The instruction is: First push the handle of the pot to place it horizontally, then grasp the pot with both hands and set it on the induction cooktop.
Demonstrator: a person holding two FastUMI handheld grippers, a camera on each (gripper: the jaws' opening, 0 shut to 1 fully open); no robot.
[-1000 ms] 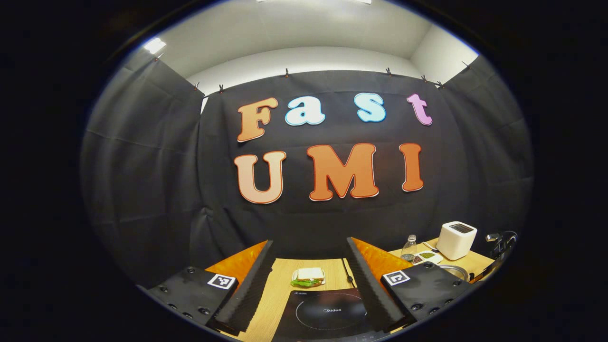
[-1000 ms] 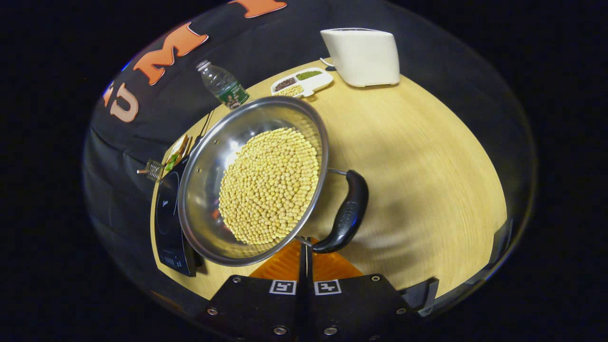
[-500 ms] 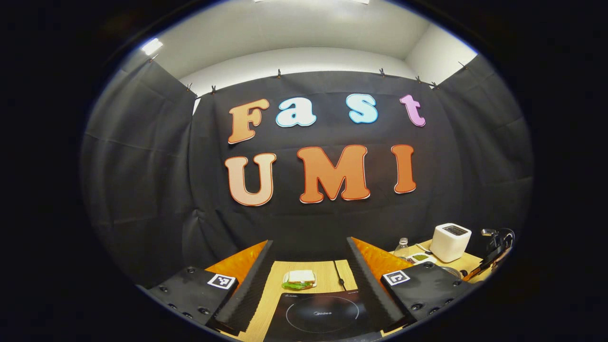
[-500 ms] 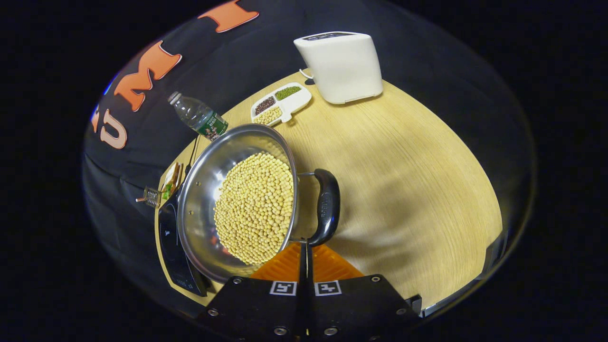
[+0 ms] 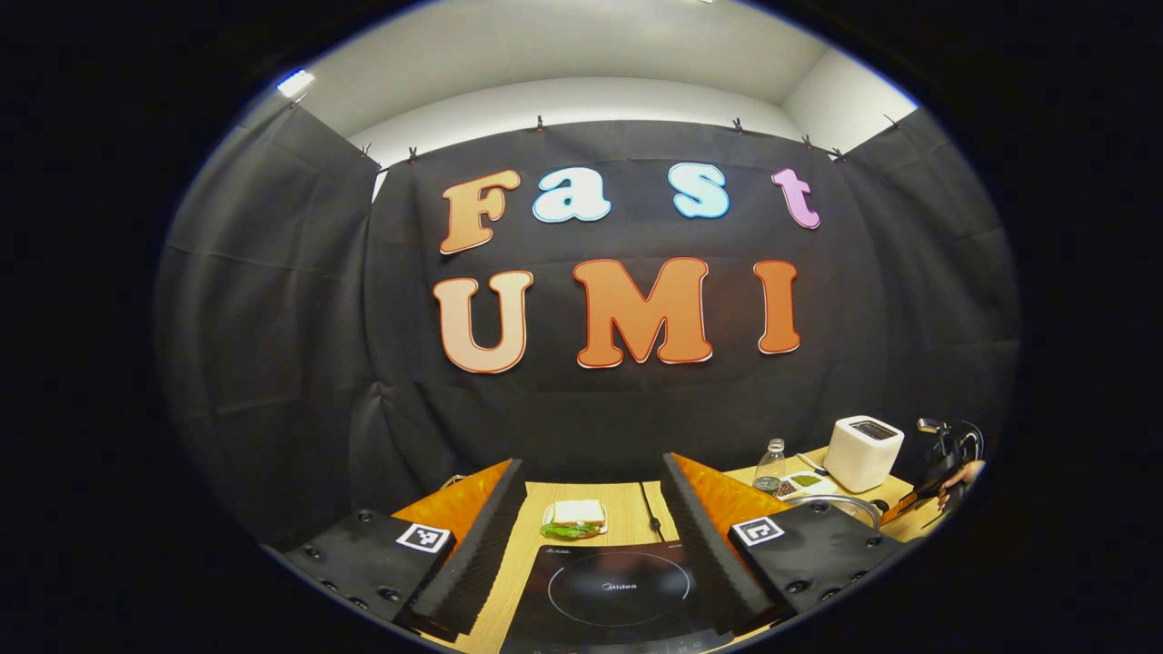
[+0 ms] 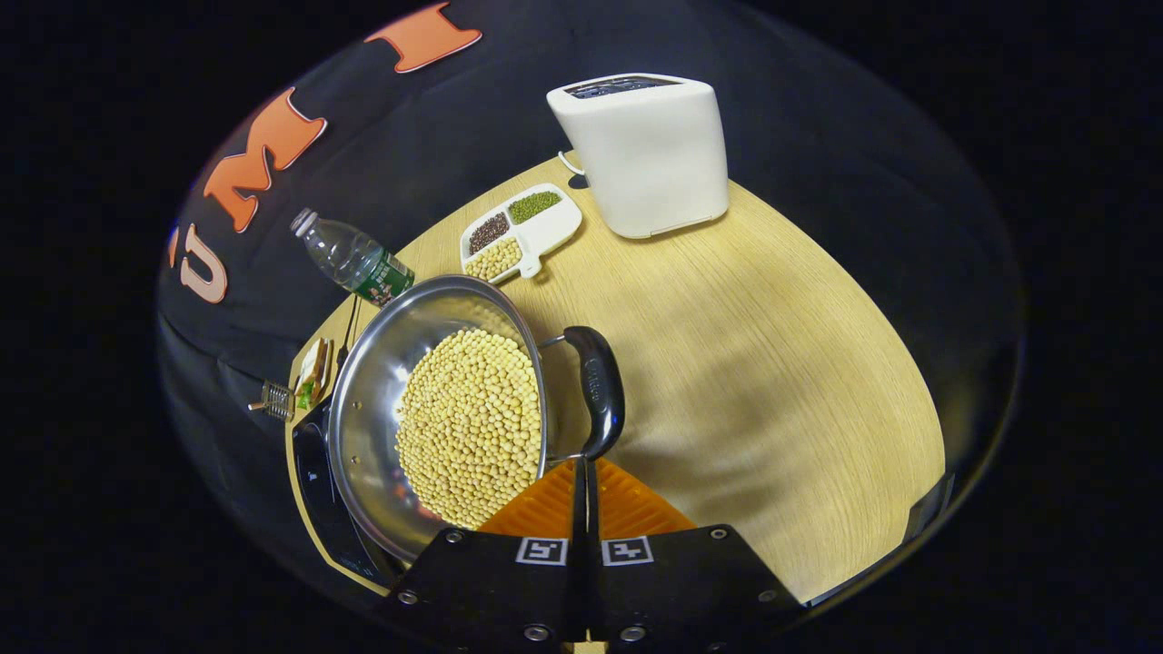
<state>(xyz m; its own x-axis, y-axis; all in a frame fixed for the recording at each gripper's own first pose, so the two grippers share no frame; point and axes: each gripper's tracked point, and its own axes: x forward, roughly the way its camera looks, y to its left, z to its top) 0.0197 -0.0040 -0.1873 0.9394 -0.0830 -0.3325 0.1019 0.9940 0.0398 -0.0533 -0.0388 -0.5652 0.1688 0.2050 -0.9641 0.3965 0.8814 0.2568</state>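
Right tongs are clenched empty beside the pot handle; left tongs are released beside the pot.

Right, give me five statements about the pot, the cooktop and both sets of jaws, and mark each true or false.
1. The pot holds yellow soybeans. True.
2. The right gripper has its jaws wide open. False: they are closed together, their tips at the lower end of the pot's black handle.
3. The left gripper has its jaws open, with the induction cooktop between them. True.
4. The pot sits centred on the induction cooktop. False: in the right gripper view it only overlaps the cooktop's edge.
5. The toaster lies on its side. False: it stands upright.
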